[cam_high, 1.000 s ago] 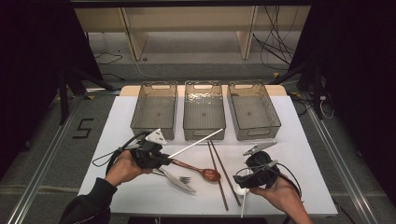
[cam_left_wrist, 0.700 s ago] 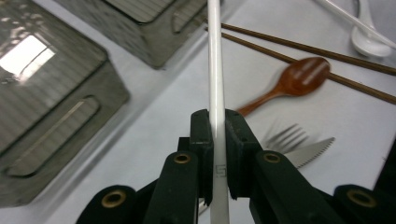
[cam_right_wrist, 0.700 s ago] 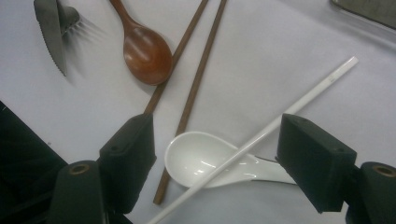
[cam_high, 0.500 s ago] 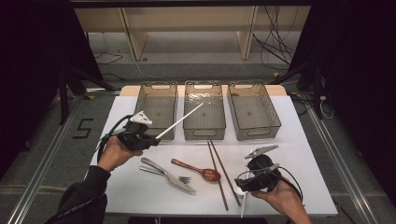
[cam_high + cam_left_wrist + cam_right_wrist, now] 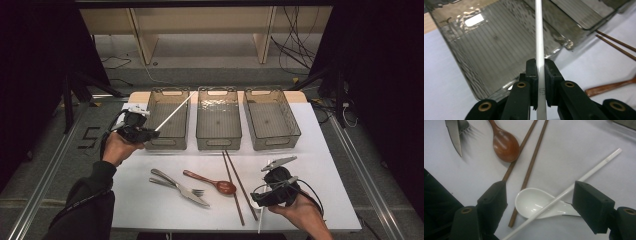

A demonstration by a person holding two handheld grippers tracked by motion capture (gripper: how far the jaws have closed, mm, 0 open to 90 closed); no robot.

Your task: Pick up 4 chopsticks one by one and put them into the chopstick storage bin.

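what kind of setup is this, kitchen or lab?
Likely a lab data-collection bench, not a kitchen: a white table on bare floor with loose cables, three empty sorting bins, and cutlery laid out, with the left tool holding a white chopstick.

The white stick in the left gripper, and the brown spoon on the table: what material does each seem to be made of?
The white stick, clamped in the left gripper, looks like smooth plastic or melamine: plain white, even, faintly glossy; ceramic cannot be ruled out. The brown spoon looks like varnished wood: reddish brown with a soft sheen on the bowl, though brown plastic is possible.
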